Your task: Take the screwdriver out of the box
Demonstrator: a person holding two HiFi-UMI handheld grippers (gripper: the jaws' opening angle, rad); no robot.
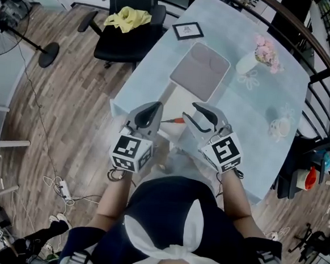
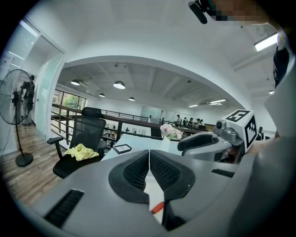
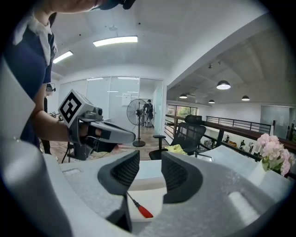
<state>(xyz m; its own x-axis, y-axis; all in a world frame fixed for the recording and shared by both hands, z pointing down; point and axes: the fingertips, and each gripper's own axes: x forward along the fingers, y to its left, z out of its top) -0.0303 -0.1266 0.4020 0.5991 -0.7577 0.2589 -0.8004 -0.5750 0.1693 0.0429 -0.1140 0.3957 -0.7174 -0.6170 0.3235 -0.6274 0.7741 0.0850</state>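
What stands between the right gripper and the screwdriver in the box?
Nothing visible does. The screwdriver lies uncovered in the white box, just below the right gripper, whose jaws stand open; the left gripper sits off to the side.

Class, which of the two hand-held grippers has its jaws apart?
The grey right hand-held gripper: its jaws stand apart; those of the grey left hand-held gripper meet.

You worked in an open-plan office: a black swivel chair (image 1: 121,46) stood by a pale table (image 1: 252,101), a pedestal fan (image 2: 13,99) on the wood floor (image 1: 70,110). Round ceiling lamps (image 2: 119,84), glass partitions (image 3: 111,99) and people (image 2: 185,121) at far desks beyond a railing (image 3: 231,122) showed it.
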